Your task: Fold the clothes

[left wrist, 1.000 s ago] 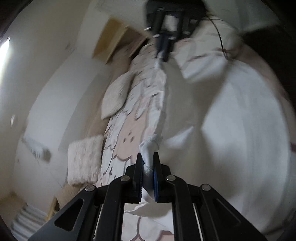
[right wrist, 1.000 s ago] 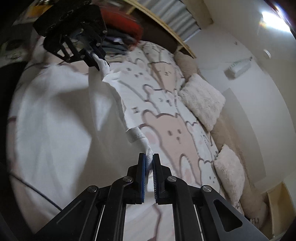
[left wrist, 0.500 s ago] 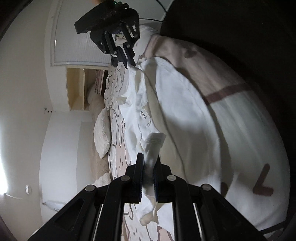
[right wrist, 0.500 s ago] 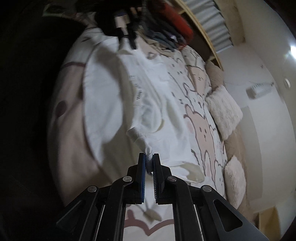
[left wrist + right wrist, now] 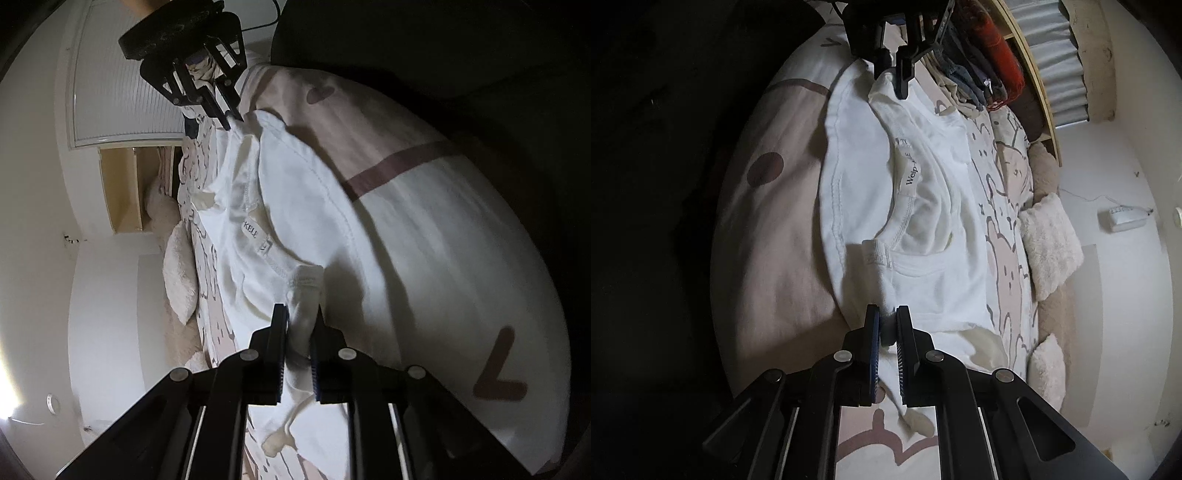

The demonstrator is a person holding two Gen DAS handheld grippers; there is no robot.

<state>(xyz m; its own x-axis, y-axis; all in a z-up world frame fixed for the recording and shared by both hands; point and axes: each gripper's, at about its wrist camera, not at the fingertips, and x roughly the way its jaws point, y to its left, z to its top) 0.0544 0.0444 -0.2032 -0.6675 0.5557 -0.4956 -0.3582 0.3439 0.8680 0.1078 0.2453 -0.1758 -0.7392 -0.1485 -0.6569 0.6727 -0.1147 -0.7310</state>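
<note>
Pinching the white shirt (image 5: 306,206) across the bear-print bedspread (image 5: 1004,206), left gripper (image 5: 298,334) at 6 o'clock and right gripper (image 5: 218,107) at 11 hold only thin cloth, which could slip and slump unevenly.

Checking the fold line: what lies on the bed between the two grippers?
The white shirt spans the whole stretch from left gripper to right gripper, collar and neck label about midway; the left wrist view shows it.

White garment (image 5: 314,206) lies crumpled, neck label showing
</note>
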